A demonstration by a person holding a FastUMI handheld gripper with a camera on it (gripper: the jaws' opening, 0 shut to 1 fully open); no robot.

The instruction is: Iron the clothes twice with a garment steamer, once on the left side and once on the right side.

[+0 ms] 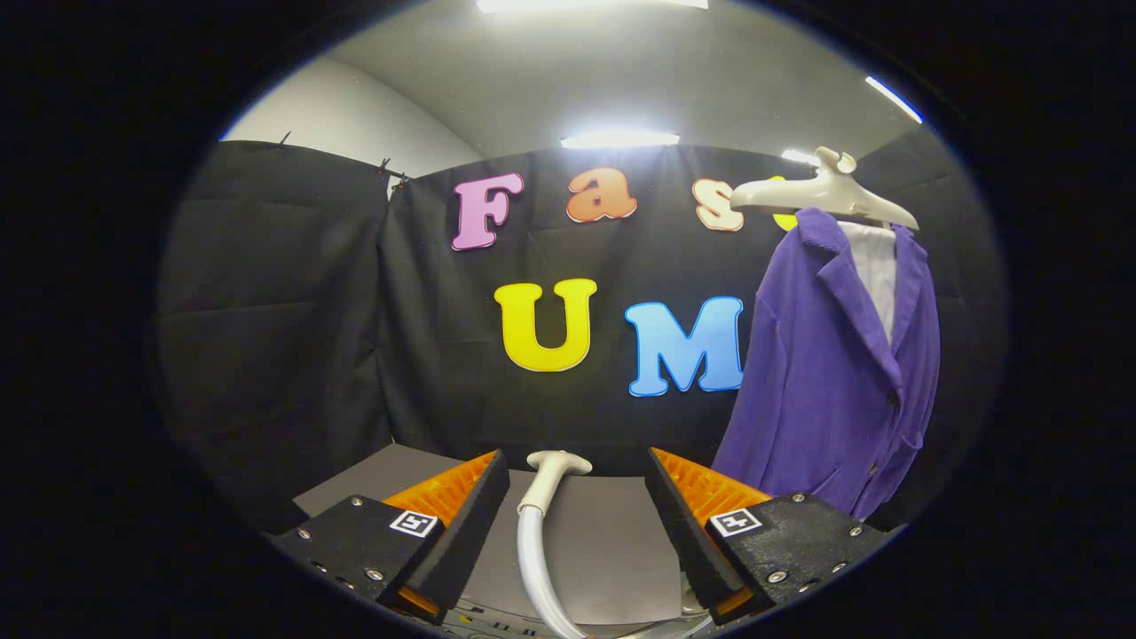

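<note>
Hand-held gripper (577, 479) level, pointing straight toward the booth's black cloth wall, its two black fingers with orange ribbed backs (461, 515) spread wide apart, nothing clamped between them. White square marker tags on top of both finger mounts.

Between the fingers, touching neither: white curved plastic steamer head with flared flat top (552, 469), standing upright, joined below to a pale translucent hose (532, 568) that bends down toward the lower edge of the gripper. Steamer head slightly nearer the left finger than the right.

Under and ahead of the fingers: flat grey bench (612, 541), running back to the cloth wall.

Beyond the right finger, well apart from the steamer head: purple long-sleeved jacket with lapels and dark buttons (825, 373), hanging over a white inner garment (879, 266) on a cream plastic hanger (825, 191). Jacket front turned toward the gripper, hem reaching down close behind the right finger's mount.

Bright strip lights (619, 139) on the grey ceiling above the wall.
</note>
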